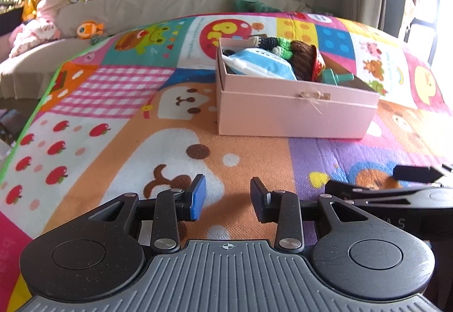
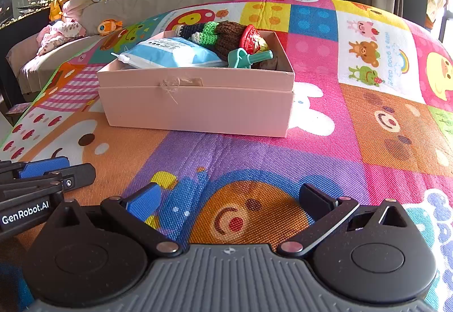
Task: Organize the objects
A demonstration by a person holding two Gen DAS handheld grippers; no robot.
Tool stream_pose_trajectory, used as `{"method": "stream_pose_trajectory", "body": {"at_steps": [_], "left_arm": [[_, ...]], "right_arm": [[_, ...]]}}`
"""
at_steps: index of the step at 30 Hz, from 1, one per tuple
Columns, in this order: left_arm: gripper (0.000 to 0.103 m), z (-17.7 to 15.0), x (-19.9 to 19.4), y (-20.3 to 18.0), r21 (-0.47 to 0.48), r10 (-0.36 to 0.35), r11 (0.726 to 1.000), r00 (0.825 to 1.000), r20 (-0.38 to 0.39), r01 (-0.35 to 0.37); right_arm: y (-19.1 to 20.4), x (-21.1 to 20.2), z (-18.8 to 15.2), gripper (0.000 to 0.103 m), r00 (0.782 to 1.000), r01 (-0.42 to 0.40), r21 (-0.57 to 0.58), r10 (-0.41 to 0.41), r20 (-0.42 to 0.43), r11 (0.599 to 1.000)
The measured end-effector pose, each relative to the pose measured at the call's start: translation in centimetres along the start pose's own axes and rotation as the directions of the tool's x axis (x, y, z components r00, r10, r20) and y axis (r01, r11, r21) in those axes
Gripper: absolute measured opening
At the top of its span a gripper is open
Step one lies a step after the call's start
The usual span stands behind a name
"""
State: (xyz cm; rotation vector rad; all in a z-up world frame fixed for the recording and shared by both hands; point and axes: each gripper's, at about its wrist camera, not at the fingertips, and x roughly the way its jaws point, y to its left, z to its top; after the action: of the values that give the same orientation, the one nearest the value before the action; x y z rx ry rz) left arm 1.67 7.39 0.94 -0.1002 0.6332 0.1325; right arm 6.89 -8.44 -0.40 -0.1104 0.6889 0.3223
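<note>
The pink box stands on the play mat, already filled: a blue pack, a knitted doll, a red toy and a teal piece lie inside. The sorting looks nearly finished; no loose object shows on the mat near the box. The next move probably calls for finding a lid or another object. The left gripper and the right gripper hover near the mat, well in front of the box, both spread and empty.
</note>
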Motion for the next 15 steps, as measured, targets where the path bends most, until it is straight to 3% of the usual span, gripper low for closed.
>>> {"method": "stream_pose_trajectory", "body": {"at_steps": [15], "left_arm": [[0.038,-0.08,-0.01,-0.19,0.012,0.004,1.000,1.000,0.001,-0.004]], "right_arm": [[0.02,0.01,0.01,0.103,1.000,0.001,0.000,-0.001,0.000,1.000]]}}
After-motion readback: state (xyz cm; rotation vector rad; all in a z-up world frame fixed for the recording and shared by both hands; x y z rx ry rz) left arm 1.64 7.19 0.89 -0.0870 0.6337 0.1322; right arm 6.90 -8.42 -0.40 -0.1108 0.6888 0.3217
